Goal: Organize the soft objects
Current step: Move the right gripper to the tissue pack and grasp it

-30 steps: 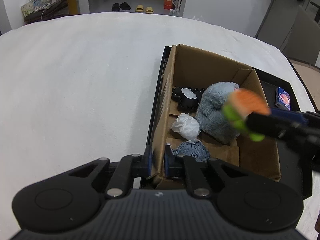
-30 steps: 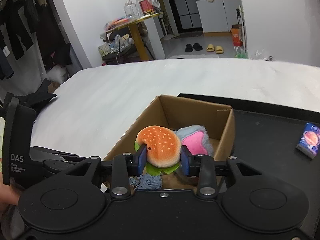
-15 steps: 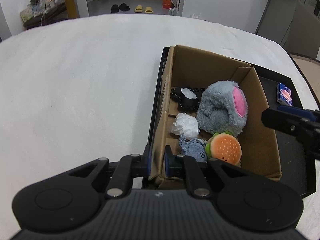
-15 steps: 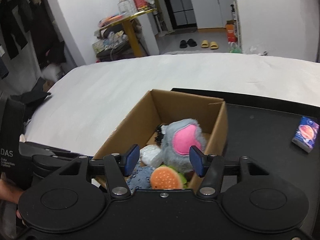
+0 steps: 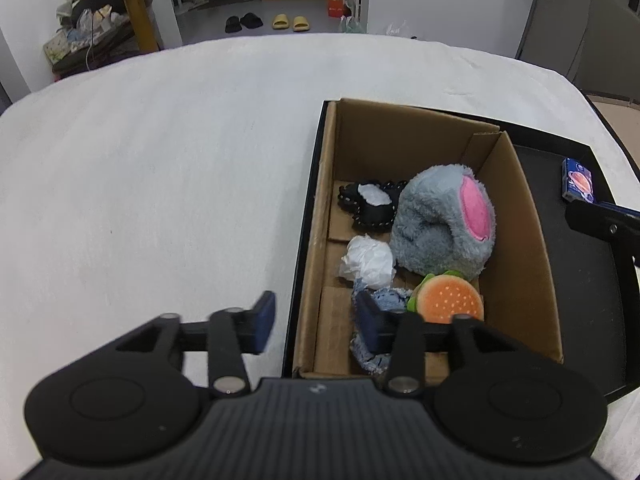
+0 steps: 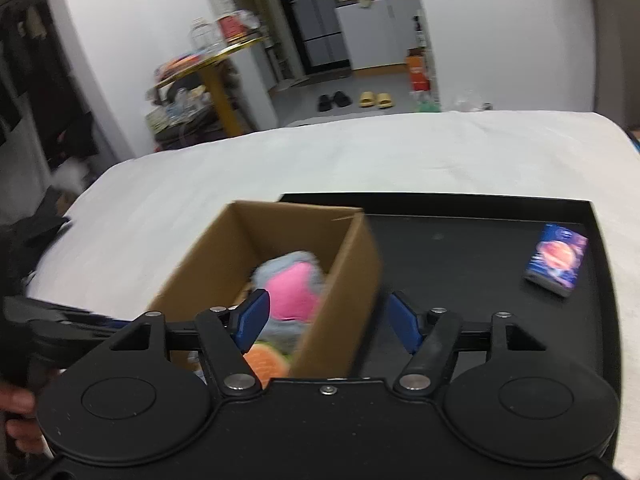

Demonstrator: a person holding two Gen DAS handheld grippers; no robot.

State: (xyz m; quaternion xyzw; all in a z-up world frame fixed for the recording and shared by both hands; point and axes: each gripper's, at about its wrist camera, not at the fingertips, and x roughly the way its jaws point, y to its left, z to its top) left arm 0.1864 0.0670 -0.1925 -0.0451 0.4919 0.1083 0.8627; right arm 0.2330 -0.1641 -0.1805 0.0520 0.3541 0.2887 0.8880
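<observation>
Both my grippers, left (image 5: 314, 322) and right (image 6: 326, 322), gape empty; that squishy burger toy (image 5: 448, 304) looks light, I'd pinch its bun.

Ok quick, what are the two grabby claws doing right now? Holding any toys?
Left gripper: open, holding nothing, its fingers either side of the cardboard box wall.
Right gripper: open, holding nothing; the burger toy lies in the box.

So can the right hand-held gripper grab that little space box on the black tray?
Probably yes. The right hand-held gripper is open and holds nothing, and the small planet-print box lies alone on the black tray, ahead and to its right. The cardboard box sits off to the left, not between them.
</observation>
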